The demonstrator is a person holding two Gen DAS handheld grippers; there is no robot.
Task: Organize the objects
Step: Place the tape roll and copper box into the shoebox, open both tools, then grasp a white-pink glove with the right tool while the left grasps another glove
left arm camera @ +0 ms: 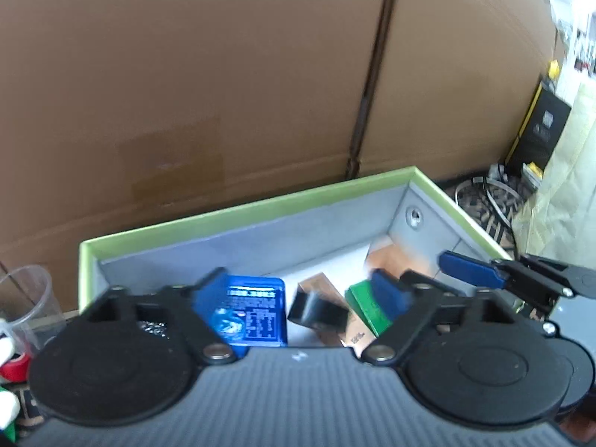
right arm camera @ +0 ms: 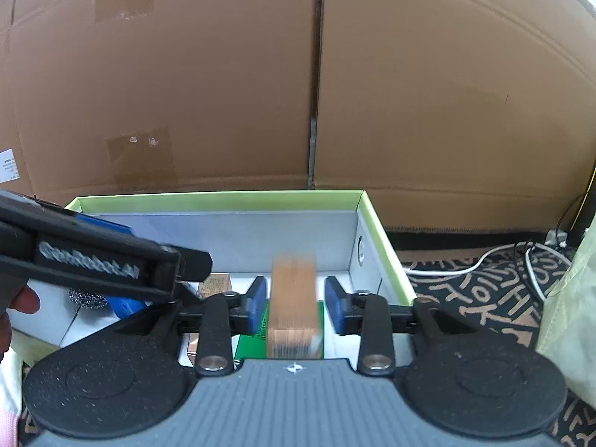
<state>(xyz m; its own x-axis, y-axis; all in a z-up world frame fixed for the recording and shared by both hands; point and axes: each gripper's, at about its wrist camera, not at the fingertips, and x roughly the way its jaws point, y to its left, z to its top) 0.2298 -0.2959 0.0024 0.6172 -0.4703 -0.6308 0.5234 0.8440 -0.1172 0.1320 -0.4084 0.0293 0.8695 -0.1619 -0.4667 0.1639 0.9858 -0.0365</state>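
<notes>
Your right gripper (right arm camera: pixel 294 307) is spread around the blurry, maybe loose brown box (right arm camera: pixel 294 305); your left gripper (left arm camera: pixel 298 290) is spread too. Things already fill the green-rimmed box (right arm camera: pixel 223 196).

My left gripper (left arm camera: pixel 298 290) hangs with jaws spread wide; my right gripper (right arm camera: pixel 296 300), jaws parted, pads (right arm camera: pixel 257 303) touching nothing, shows at three o'clock in the left view.

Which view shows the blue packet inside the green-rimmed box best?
The left wrist view: the blue packet lies in the green-rimmed box with its printed face showing between the open fingers of the left gripper. In the right wrist view only a blue edge shows below the left gripper's body.
</notes>
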